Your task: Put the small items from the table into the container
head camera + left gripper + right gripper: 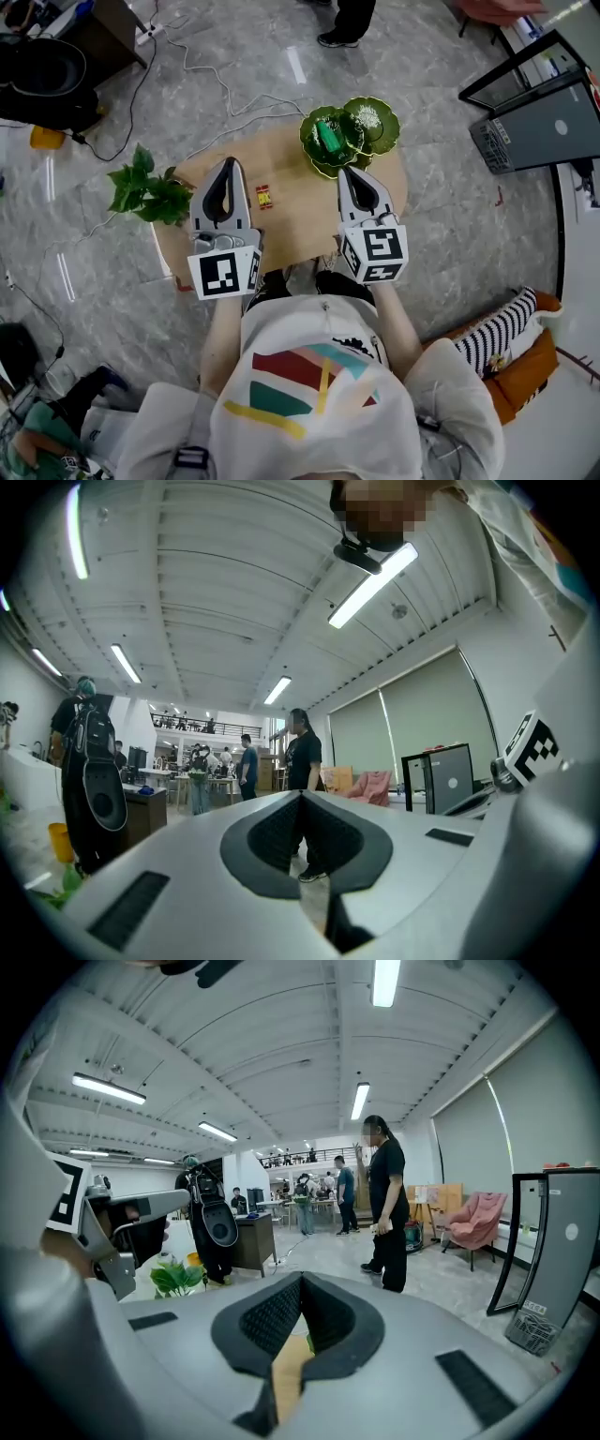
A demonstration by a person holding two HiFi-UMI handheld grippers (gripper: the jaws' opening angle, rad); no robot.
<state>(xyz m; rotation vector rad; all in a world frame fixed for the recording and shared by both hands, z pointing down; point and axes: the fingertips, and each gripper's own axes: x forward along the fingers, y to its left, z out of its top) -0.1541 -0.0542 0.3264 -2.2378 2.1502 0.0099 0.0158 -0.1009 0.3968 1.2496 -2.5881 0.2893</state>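
On a small wooden table (291, 239), a little red and yellow item (264, 196) lies near the middle. Two green leaf-shaped dishes (307, 131) stand at the far right edge, and the nearer one holds a green item (327, 137). My left gripper (228, 164) hangs over the table's left part, left of the small item, its jaws shut and empty. The right gripper (346, 172) hovers just short of the dishes, also shut with nothing in it. Both gripper views look level across the room, with the left gripper (301, 797) and right gripper (302, 1279) tips pressed together.
A potted green plant (145, 187) stands off the table's left edge. Cables (225, 94) trail over the grey floor beyond. A black-framed panel (544, 103) sits at the right, and an orange seat with a striped cushion (506, 342) at the lower right. A person (384, 1204) stands further off.
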